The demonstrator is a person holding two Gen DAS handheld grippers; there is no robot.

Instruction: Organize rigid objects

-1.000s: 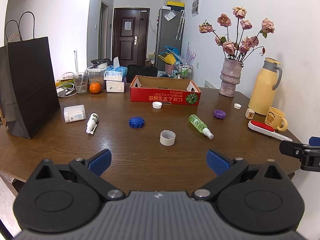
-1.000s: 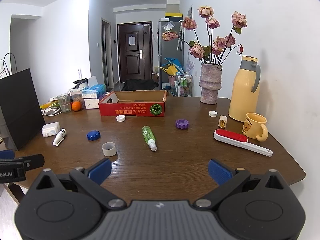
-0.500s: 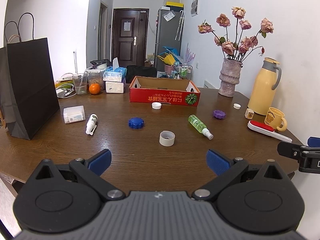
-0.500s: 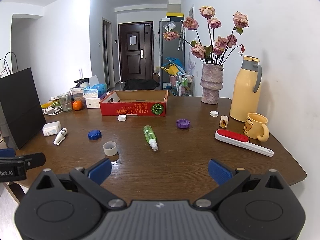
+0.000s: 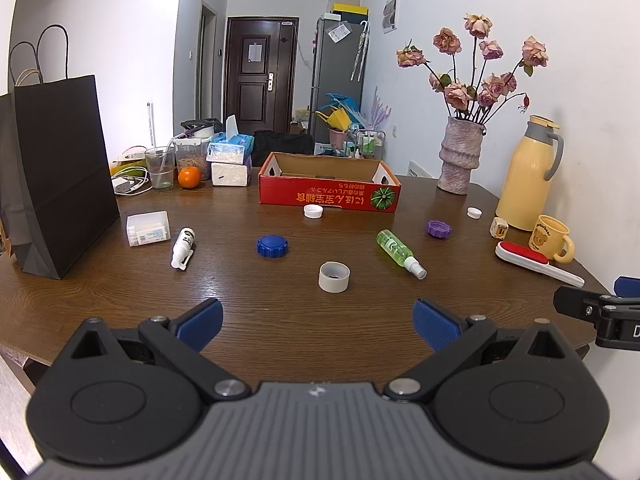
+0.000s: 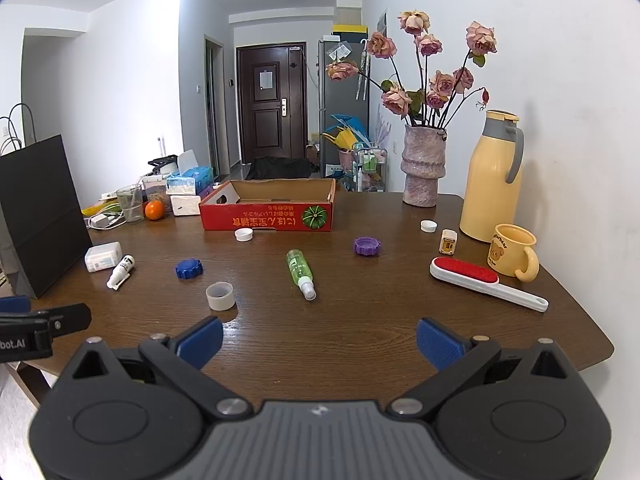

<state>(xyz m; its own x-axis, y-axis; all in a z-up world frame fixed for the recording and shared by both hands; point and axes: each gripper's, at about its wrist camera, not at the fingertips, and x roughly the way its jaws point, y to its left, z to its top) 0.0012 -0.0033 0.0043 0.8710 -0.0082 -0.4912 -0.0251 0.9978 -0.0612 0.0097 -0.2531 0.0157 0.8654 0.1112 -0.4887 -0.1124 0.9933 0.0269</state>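
Your left gripper (image 5: 316, 322) hangs over the near edge of the wooden table (image 5: 280, 344) with its blue pads spread wide and nothing between them. Your right gripper (image 6: 319, 338) is the same: jaws wide apart, empty, just above the near edge.

Closest ahead of you sits a short white ring cap (image 5: 334, 277), open end up. Just right of it lies a green spray bottle (image 5: 398, 252) on its side, clear green body, white nozzle pointing toward you. Left of the cap rests a ridged blue lid (image 5: 272, 245), and further left a small white bottle (image 5: 183, 248) lies beside a white box (image 5: 147, 228).

On the right, a red and white lint brush (image 6: 486, 283) lies flat near a yellow mug (image 6: 512, 252). Beyond are a purple lid (image 6: 366, 246) and two white caps (image 6: 244, 234), apart from each other.

At the back stands the red cardboard box (image 6: 268, 216), open-topped, a pumpkin printed on its front.
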